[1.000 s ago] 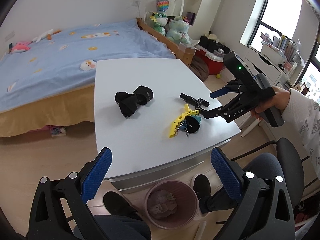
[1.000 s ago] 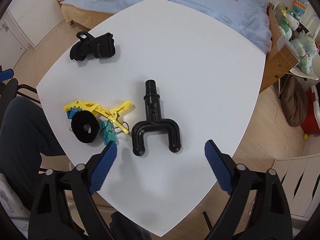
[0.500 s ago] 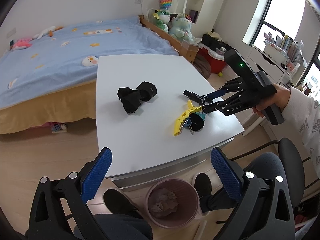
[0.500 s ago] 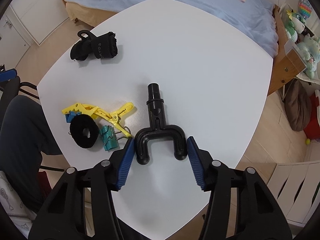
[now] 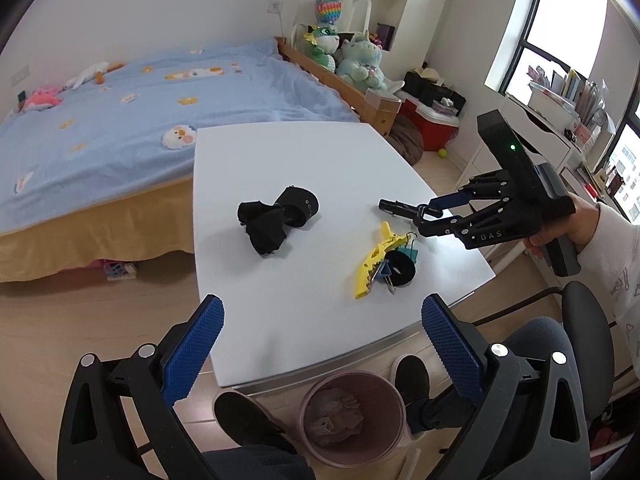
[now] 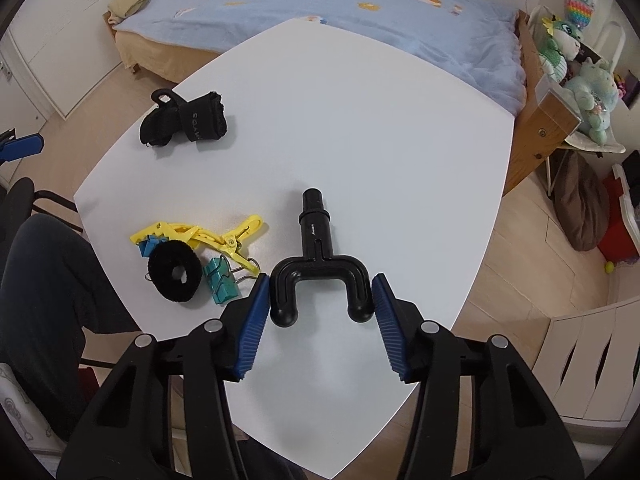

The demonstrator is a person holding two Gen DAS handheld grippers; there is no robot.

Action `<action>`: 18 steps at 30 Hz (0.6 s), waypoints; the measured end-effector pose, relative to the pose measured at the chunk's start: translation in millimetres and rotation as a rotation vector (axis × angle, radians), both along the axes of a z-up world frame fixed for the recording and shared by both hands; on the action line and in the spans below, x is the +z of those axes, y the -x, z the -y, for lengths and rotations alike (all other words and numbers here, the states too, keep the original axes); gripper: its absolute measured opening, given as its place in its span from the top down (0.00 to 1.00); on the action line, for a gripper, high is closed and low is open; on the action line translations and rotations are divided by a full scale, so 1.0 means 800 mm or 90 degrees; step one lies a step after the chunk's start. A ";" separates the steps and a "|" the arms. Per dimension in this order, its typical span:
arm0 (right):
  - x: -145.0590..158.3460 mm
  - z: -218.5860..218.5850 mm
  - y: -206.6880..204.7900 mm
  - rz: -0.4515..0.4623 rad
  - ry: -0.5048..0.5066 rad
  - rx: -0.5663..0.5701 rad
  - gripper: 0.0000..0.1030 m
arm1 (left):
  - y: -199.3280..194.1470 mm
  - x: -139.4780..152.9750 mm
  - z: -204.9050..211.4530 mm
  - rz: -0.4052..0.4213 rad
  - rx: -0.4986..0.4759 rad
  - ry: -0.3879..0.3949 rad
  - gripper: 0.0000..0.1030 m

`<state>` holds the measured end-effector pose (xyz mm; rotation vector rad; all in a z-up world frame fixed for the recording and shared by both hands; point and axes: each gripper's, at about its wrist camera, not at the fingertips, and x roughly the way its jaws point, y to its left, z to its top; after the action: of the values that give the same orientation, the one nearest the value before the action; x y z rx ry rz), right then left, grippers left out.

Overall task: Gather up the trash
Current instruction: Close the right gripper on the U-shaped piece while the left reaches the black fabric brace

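A black Y-shaped plastic fork piece (image 6: 318, 264) lies on the white table (image 6: 360, 120). My right gripper (image 6: 320, 312) is shut on its two prongs, with a blue pad against each side; in the left wrist view (image 5: 430, 216) it holds the piece at the table's right side. A yellow clip (image 6: 200, 236), a black foam ring (image 6: 175, 277) and teal binder clips (image 6: 221, 285) lie just left of it. A black strap bundle (image 6: 184, 120) lies further off. My left gripper (image 5: 320, 344) is open and empty, off the table's near edge above a pink trash bin (image 5: 352, 416).
A bed with a blue cover (image 5: 120, 96) runs along the table's far side. Plush toys (image 5: 356, 66) sit by the bed's wooden end. A black office chair (image 5: 580, 332) and the person's legs and shoes are at the near edge.
My right gripper has moved forward onto the black fork piece and closed from wide open onto its two prongs. My left gripper has stayed open and drifted slightly.
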<state>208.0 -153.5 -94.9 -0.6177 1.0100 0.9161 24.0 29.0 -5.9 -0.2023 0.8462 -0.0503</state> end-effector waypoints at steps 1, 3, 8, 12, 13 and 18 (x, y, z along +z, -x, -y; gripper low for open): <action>0.003 0.003 0.000 0.002 -0.007 -0.010 0.50 | -0.004 0.001 -0.001 0.001 0.000 -0.001 0.07; 0.009 0.007 0.002 0.007 -0.019 -0.024 0.50 | -0.013 0.003 -0.003 0.003 -0.001 -0.001 0.07; 0.021 0.016 0.004 0.018 -0.047 -0.053 0.51 | -0.034 0.006 -0.007 0.002 -0.004 0.002 0.07; 0.027 0.017 0.008 0.018 -0.060 -0.058 0.51 | -0.056 0.004 -0.014 -0.002 -0.004 0.011 0.07; 0.028 0.017 0.008 0.018 -0.062 -0.057 0.51 | -0.063 0.003 -0.016 -0.006 -0.002 0.012 0.07; 0.036 0.017 0.015 0.016 -0.075 -0.059 0.51 | -0.091 -0.003 -0.019 -0.022 -0.004 -0.007 0.07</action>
<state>195.8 -167.3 -66.1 -0.4785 0.9468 0.8770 97.0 44.4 -8.7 -0.1905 0.8808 -0.0484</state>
